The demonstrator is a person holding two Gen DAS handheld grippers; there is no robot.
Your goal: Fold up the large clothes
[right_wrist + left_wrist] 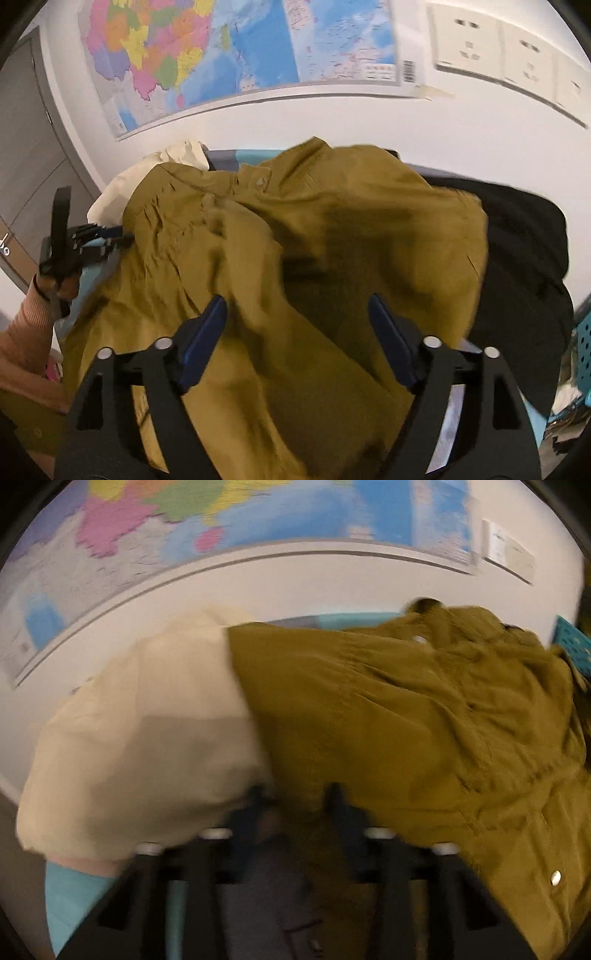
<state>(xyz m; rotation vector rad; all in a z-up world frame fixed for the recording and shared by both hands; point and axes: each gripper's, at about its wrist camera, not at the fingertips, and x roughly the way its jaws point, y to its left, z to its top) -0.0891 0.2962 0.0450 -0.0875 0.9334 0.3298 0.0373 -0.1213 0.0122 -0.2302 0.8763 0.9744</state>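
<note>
Clearly the biggest thing in both views is the olive-green cotton jacket with metal snap buttons (295,240), spread in loose rumples over a light blue surface (70,897) that fills the space ahead of and beneath both tools. No neat crease or squared edge shows anywhere on it, so the folding seems to be at an early stage: the jacket is laid out roughly, and most of the work is judged still to come.

Beyond the jacket, up on the white wall, hangs a large coloured map (229,55). To the far side of the right hand-held gripper lies a black garment (524,251), partly under the jacket's edge. A cream-coloured cloth (140,731) bulges ahead and to the near-left of the left hand-held gripper, overlapped by the olive fabric.

The right hand-held gripper (297,325) stands spread wide above the jacket, nothing between its blue pads, so that side of the jacket lies free. The left hand-held gripper (293,801) has its fingers drawn close together on a fold of olive fabric at the jacket's near edge; motion blur hides how firm the pinch is. A hand in a pink ribbed sleeve (26,325) carries it.
</note>
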